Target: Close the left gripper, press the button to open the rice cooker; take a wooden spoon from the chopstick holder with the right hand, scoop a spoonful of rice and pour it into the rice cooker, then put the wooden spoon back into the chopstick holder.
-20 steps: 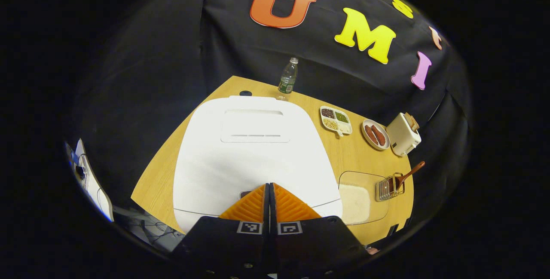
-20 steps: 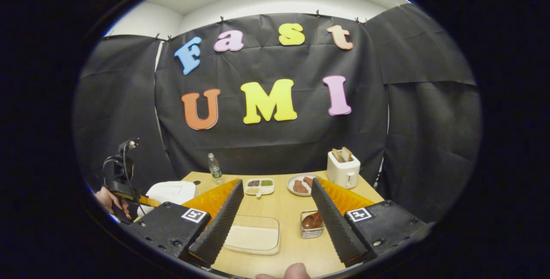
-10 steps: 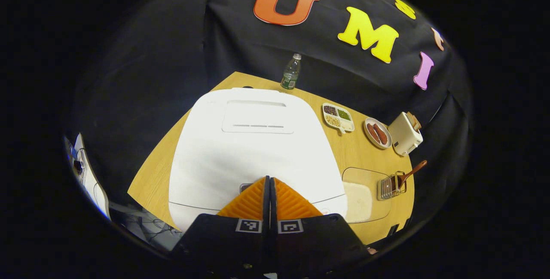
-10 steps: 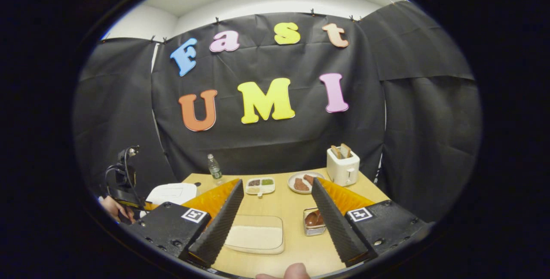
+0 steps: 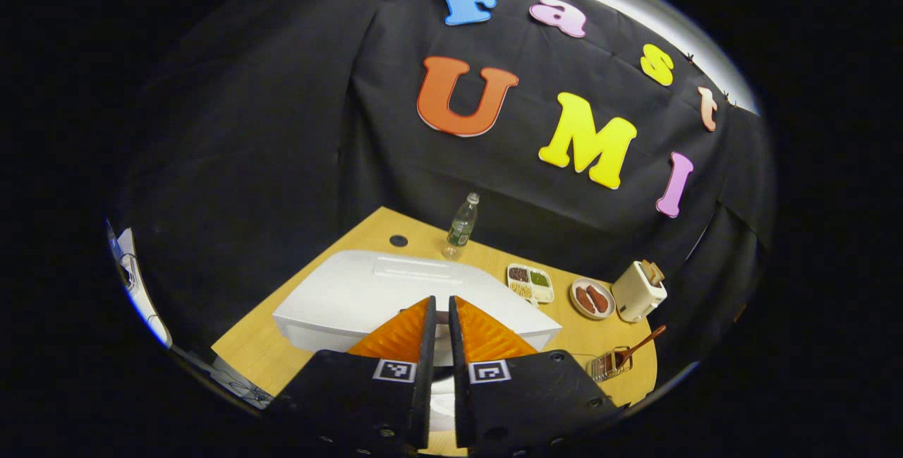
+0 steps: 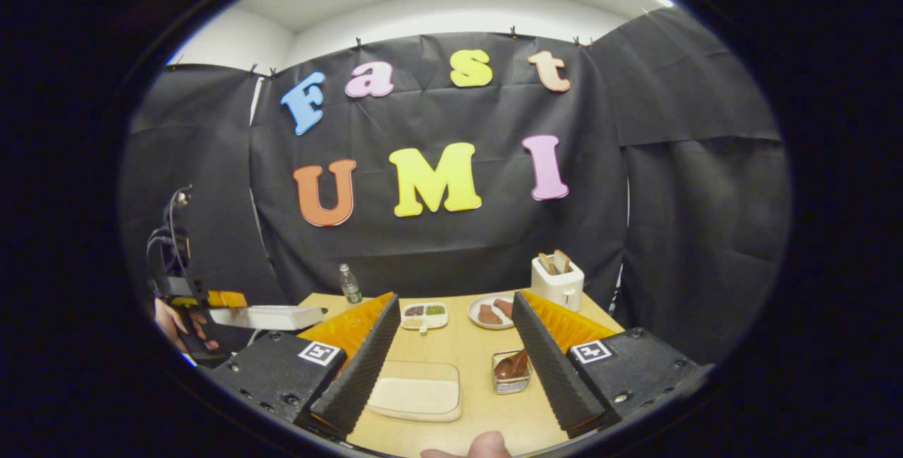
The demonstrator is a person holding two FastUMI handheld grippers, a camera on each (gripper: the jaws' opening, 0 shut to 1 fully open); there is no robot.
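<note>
The white rice cooker's lid (image 5: 395, 288) stands raised, seen edge-on, with a dark gap under its front. My left gripper (image 5: 437, 306) hovers just before that front edge, fingers together with only a sliver between them and nothing held. In the right gripper view the lifted lid (image 6: 271, 317) and the left gripper (image 6: 211, 299) in a hand sit at far left. My right gripper (image 6: 455, 303) is open above the table, empty. Between its fingers lie the clear rice tray (image 6: 416, 396) and the chopstick holder (image 6: 511, 370) with the wooden spoon (image 5: 642, 345) in it.
Along the back of the wooden table (image 6: 465, 345) stand a water bottle (image 6: 348, 283), a divided dish of beans (image 6: 425, 311), a plate of sausages (image 6: 488, 312) and a white toaster (image 6: 557, 281). A thumb (image 6: 487, 446) shows at the bottom edge.
The cooker's lid has sprung up from flat to raised. My left gripper has lifted and tilted back, so more of the wall shows. The right gripper has barely moved.
</note>
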